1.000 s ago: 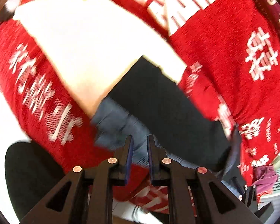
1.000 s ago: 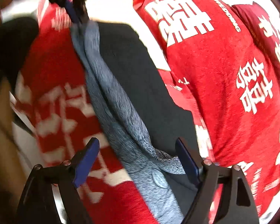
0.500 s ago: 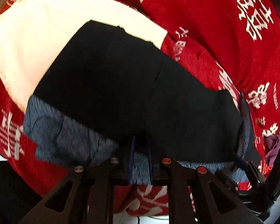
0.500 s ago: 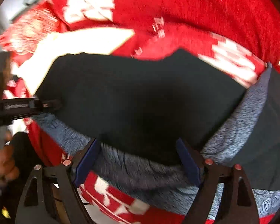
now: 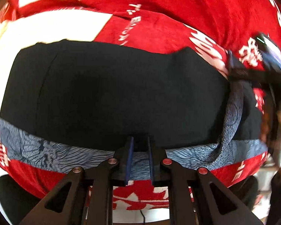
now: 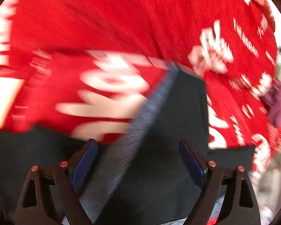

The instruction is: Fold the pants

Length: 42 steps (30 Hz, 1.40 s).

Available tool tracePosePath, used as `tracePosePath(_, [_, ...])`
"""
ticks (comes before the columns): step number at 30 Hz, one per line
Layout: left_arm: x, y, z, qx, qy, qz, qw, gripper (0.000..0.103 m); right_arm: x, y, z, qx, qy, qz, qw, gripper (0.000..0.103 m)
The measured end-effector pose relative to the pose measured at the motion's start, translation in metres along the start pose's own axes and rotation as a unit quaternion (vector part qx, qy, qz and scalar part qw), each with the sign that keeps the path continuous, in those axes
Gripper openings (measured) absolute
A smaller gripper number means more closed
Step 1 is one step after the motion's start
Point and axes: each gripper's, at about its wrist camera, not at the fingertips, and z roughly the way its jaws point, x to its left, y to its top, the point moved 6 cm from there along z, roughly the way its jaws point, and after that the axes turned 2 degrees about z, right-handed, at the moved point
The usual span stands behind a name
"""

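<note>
A red cloth printed with white characters, soft and rumpled, covers the surface beneath me, with a plain white sheet lying at its far left. On it the pants lie spread as a broad, smooth black panel edged along the near side by a grey band with a fine wavy print, and my left claw is clenched on that band at its middle. My right claw has just been spreading its blue-padded fingers, which stand wide and released over the blurred dark fabric, pinching nothing.
</note>
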Motion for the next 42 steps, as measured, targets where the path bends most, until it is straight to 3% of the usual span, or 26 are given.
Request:
tracePosePath(3, [-0.011,0.002,0.003,0.006,0.007,0.014,0.9999,0.015,-0.004,0.013,0.045,0.069,-0.036,-0.006,0.997,0.091])
tracePosePath(5, [-0.014,0.0,0.004,0.011,0.001,0.012,0.9999,0.015,-0.011,0.014,0.056,0.086,-0.016,0.023,0.996,0.091])
tracePosePath(6, [-0.016,0.0,0.006,0.013,0.002,0.01,0.9999,0.015,-0.016,0.015,0.057,0.083,0.004,0.044,0.996,0.084])
tracePosePath(7, [-0.016,-0.001,0.006,0.014,0.003,0.008,0.9999,0.015,-0.02,0.014,0.057,0.086,0.017,0.056,0.995,0.061])
tracePosePath(8, [-0.017,-0.002,0.007,0.016,0.005,0.009,0.9998,0.015,-0.024,0.01,0.055,0.087,0.036,0.066,0.993,0.053])
tracePosePath(10, [-0.02,-0.001,0.009,0.018,0.01,0.012,0.9997,0.015,-0.036,0.004,0.047,0.079,0.083,0.09,0.989,0.018])
tracePosePath(11, [-0.024,-0.001,0.009,0.021,0.007,0.015,0.9997,0.015,-0.041,0.0,0.042,0.074,0.108,0.103,0.986,0.009])
tracePosePath(13, [-0.031,0.004,0.011,0.025,-0.005,0.015,0.9996,0.015,-0.065,-0.01,0.026,0.054,0.148,0.145,0.977,0.007])
tracePosePath(17, [-0.054,0.008,0.006,0.022,-0.03,0.034,0.9987,0.015,-0.104,-0.041,-0.008,0.0,0.156,0.191,0.969,0.007])
tracePosePath(21, [-0.098,0.013,0.01,0.024,-0.062,0.066,0.9956,0.015,-0.147,-0.108,-0.042,-0.049,0.142,0.243,0.958,0.007])
tracePosePath(24, [-0.131,0.009,0.021,0.039,-0.092,0.095,0.9904,0.015,-0.173,-0.154,-0.031,-0.048,0.083,0.26,0.961,0.007])
tracePosePath(27, [-0.15,0.005,0.045,0.058,-0.062,0.121,0.989,0.015,-0.179,-0.184,0.0,0.004,0.091,0.252,0.963,0.007])
tracePosePath(30, [-0.153,0.006,0.046,0.042,-0.061,0.115,0.9906,0.015,-0.185,-0.18,-0.007,-0.001,0.1,0.237,0.966,0.008])
tracePosePath(32, [-0.151,0.007,0.045,0.043,-0.068,0.108,0.9909,0.015,-0.184,-0.158,-0.023,-0.029,0.089,0.209,0.973,0.022])
tracePosePath(33, [-0.151,0.007,0.046,0.044,-0.073,0.102,0.9911,0.015,-0.181,-0.141,-0.033,-0.049,0.085,0.192,0.977,0.053])
tracePosePath(34, [-0.149,0.008,0.046,0.045,-0.076,0.098,0.9913,0.015,-0.178,-0.126,-0.041,-0.066,0.083,0.181,0.978,0.09])
tracePosePath(35, [-0.148,0.007,0.045,0.046,-0.078,0.095,0.9913,0.015,-0.173,-0.109,-0.05,-0.088,0.081,0.171,0.978,0.1])
tracePosePath(37, [-0.148,0.006,0.045,0.046,-0.077,0.096,0.9913,0.015,-0.16,-0.069,-0.071,-0.149,0.087,0.157,0.972,0.103])
tracePosePath(39, [-0.149,0.003,0.044,0.045,-0.073,0.099,0.9913,0.015,-0.139,-0.027,-0.077,-0.161,0.112,0.149,0.969,0.103])
tracePosePath(41, [-0.148,0.004,0.045,0.046,-0.071,0.101,0.9913,0.015,-0.109,0.007,-0.056,-0.108,0.156,0.143,0.971,0.103])
tracePosePath(42, [-0.149,0.004,0.046,0.047,-0.071,0.101,0.9913,0.015,-0.09,0.024,-0.032,-0.056,0.154,0.136,0.977,0.103])
